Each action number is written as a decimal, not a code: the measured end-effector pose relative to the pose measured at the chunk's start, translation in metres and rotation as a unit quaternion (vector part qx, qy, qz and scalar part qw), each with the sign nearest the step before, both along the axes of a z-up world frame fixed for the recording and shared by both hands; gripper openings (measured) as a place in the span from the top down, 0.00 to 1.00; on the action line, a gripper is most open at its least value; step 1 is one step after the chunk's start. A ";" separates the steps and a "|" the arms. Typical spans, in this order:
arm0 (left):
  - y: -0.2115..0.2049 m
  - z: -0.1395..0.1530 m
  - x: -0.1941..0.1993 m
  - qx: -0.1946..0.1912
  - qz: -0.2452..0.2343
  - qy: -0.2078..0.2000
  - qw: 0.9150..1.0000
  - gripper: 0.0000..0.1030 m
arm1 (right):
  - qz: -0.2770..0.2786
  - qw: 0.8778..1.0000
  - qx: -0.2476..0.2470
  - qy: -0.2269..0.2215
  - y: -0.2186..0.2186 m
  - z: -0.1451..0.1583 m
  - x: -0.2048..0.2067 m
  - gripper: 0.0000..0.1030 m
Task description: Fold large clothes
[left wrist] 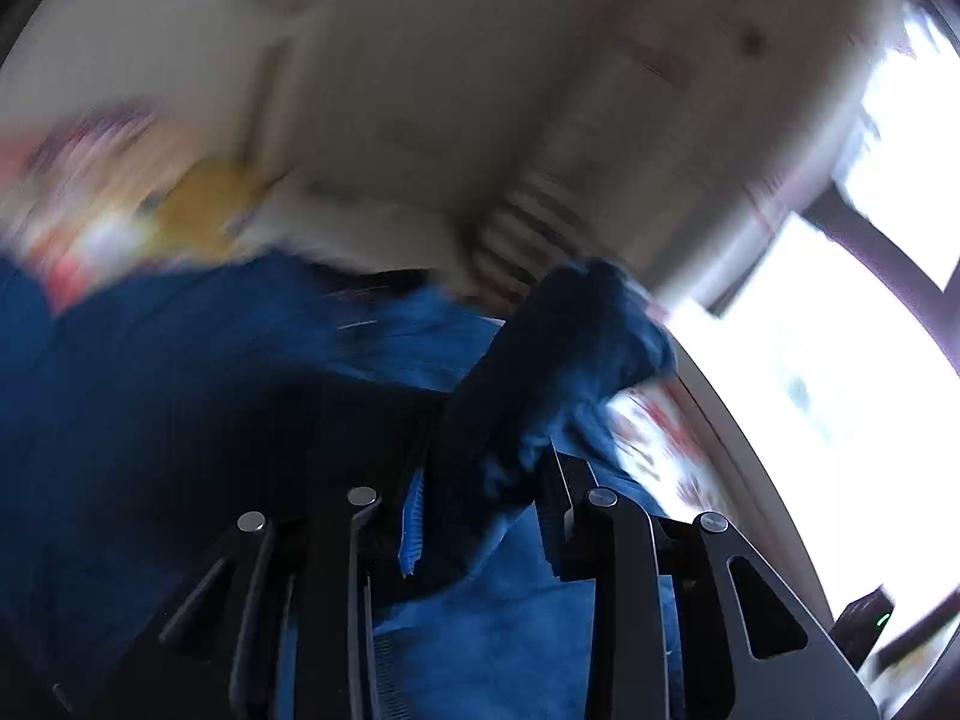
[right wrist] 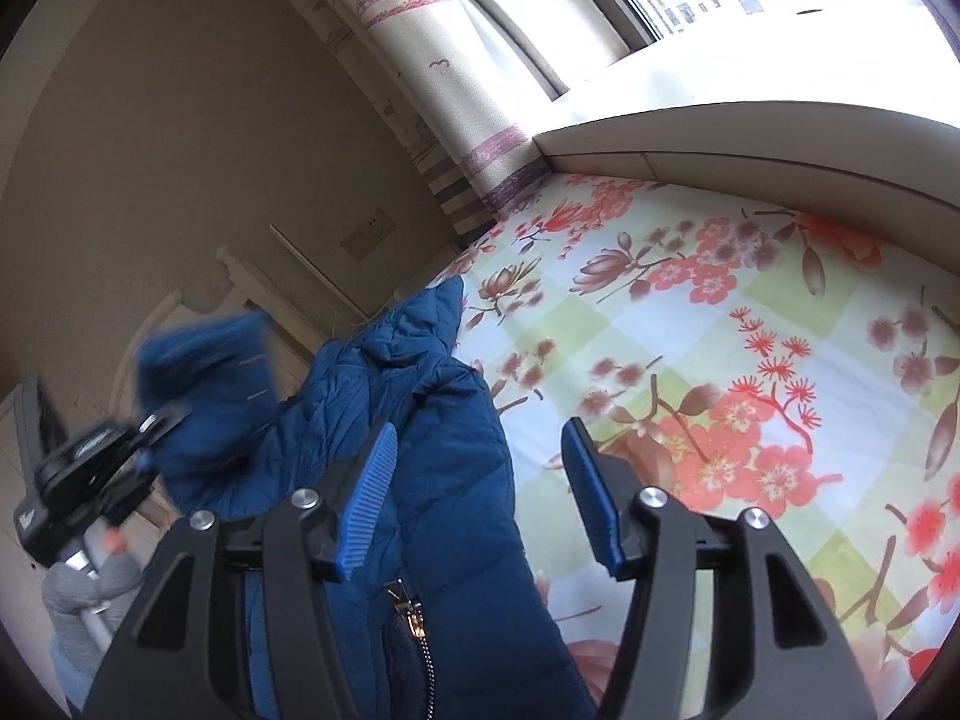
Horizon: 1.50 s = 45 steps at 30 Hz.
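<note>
A blue quilted jacket (right wrist: 432, 480) with a zipper hangs over the left side of the floral bed. My right gripper (right wrist: 480, 480) is open, its blue pads apart, with the jacket's edge between and under its left finger. My left gripper (left wrist: 480, 510) is shut on a bunched part of the jacket (left wrist: 558, 348) and holds it lifted; this view is blurred by motion. The left gripper also shows in the right wrist view (right wrist: 144, 438), at the left, gripping a fold of blue fabric raised above the rest of the jacket.
The bed sheet (right wrist: 720, 330) has a red flower print and runs to a white headboard-like ledge (right wrist: 720, 138) under a bright window. A patterned curtain (right wrist: 456, 120) hangs at the bed's far corner. A beige wall is at the left.
</note>
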<state>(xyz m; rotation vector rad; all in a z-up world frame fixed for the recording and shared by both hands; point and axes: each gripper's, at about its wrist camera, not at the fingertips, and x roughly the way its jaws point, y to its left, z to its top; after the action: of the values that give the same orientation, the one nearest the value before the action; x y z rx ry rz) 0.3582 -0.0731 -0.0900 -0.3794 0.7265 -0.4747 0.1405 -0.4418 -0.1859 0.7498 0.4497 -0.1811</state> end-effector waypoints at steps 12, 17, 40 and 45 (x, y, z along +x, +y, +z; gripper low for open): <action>0.142 -0.094 0.001 -0.103 0.041 0.120 0.987 0.43 | 0.016 0.997 -0.055 0.055 0.019 0.003 0.019 0.44; 0.156 -0.101 -0.002 -0.168 0.036 0.117 0.978 0.43 | 0.009 0.995 -0.069 0.069 0.022 0.005 0.022 0.44; 0.136 -0.099 -0.013 -0.080 0.044 0.080 0.993 0.40 | 0.121 0.989 0.001 0.085 0.044 -0.005 0.160 0.93; 0.130 -0.094 -0.012 -0.077 0.041 0.064 0.994 0.41 | 0.096 0.992 -0.005 0.078 0.038 -0.004 0.145 0.94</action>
<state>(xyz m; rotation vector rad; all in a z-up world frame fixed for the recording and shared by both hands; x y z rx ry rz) 0.3464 0.0566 -0.1837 -0.5861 0.7964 -0.4320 0.2853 -0.4034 -0.1894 0.6815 0.6660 -0.0617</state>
